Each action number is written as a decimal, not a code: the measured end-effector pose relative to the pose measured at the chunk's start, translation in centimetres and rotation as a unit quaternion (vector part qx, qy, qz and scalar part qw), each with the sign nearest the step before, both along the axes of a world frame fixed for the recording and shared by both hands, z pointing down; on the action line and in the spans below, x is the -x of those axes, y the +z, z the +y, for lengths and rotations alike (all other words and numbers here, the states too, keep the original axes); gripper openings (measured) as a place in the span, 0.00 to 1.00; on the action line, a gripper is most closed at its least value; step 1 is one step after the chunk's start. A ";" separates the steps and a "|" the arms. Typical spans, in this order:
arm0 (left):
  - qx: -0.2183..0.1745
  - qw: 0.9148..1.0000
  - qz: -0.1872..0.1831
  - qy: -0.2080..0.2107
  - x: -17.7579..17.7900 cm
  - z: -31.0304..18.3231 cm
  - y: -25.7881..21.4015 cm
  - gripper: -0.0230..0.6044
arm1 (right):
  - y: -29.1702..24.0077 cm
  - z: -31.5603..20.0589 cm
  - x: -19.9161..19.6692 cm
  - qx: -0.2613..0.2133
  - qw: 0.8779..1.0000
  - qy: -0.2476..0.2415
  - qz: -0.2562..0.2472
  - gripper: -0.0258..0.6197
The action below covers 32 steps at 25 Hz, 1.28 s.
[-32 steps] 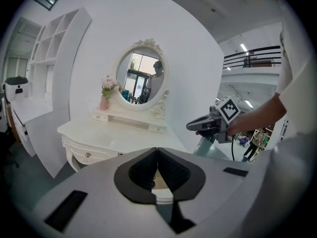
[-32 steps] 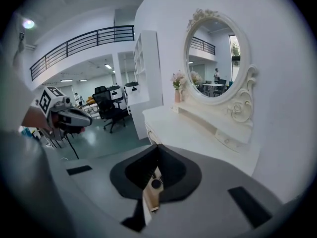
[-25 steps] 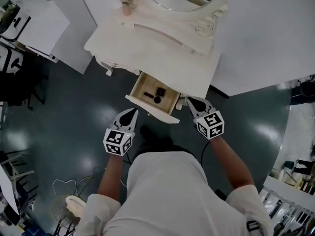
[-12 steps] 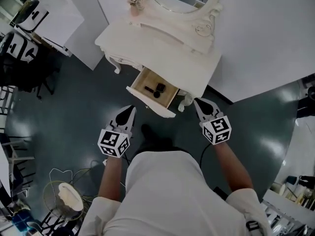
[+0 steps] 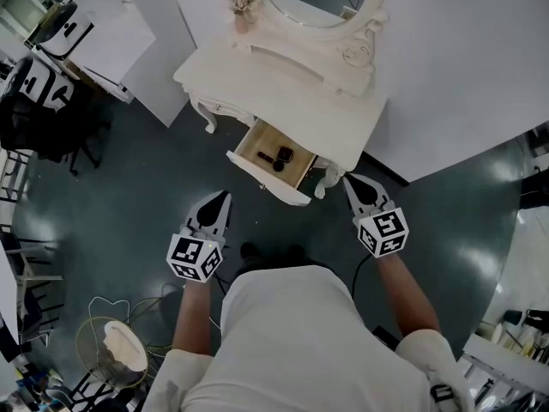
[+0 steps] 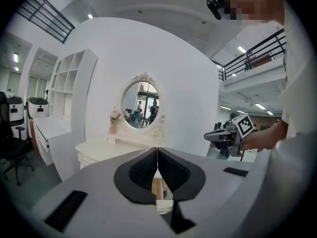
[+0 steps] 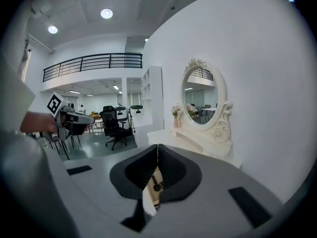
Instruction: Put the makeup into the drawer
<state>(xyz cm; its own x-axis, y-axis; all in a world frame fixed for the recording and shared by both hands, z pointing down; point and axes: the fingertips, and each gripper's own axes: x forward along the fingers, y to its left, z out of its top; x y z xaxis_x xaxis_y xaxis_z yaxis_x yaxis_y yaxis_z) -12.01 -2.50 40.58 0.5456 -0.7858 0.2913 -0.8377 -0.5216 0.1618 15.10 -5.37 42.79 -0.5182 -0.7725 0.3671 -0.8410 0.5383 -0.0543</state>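
Left gripper (image 5: 220, 201) and right gripper (image 5: 353, 184): jaws together, empty. Makeup (image 5: 282, 156) lies inside the open drawer (image 5: 273, 178).

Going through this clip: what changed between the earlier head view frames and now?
The left gripper and the right gripper both drew back from the drawer. The gap to its front is wider, and the dressing table sits farther off, as if the person backed away. Nothing was taken hold of or let go. Unchanged: both grippers shut and empty, the drawer open, the dark makeup items inside it.
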 end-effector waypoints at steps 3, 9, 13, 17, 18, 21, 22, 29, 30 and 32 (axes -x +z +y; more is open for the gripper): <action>-0.005 1.000 0.004 0.001 1.5 -0.1 0.0 0.06 | -1.0 -0.1 0.4 -0.015 1.000 0.013 0.001 0.09; -0.011 1.000 0.011 0.009 4.0 -0.2 -0.2 0.06 | -2.5 0.2 1.5 -0.035 0.998 0.044 -0.003 0.09; -0.020 1.000 0.014 0.015 5.1 -0.2 -0.7 0.06 | -3.0 0.6 2.8 -0.044 0.998 0.046 -0.003 0.09; -0.026 0.999 0.015 0.017 6.0 -0.5 -0.9 0.06 | -3.4 0.6 3.7 -0.053 0.998 0.045 0.000 0.09; -0.027 0.999 0.016 0.016 6.2 -0.6 -1.0 0.06 | -3.6 0.5 3.9 -0.056 0.997 0.046 -0.001 0.09; -0.031 0.999 0.017 0.012 6.8 -0.8 -1.1 0.06 | -3.8 0.2 4.5 -0.060 0.997 0.044 -0.003 0.09; -0.032 0.999 0.017 0.011 6.9 -0.8 -1.1 0.06 | -3.8 0.2 4.7 -0.061 0.997 0.042 -0.002 0.09; -0.035 0.999 0.019 0.009 6.9 -0.9 -1.1 0.06 | -4.0 0.1 5.2 -0.065 0.997 0.035 0.001 0.09; -0.035 0.999 0.019 0.008 6.9 -0.9 -1.0 0.06 | -4.0 0.1 5.3 -0.065 0.997 0.034 0.002 0.09; -0.035 0.999 0.019 0.007 6.9 -1.0 -1.0 0.06 | -4.1 0.0 5.4 -0.066 0.997 0.031 0.002 0.09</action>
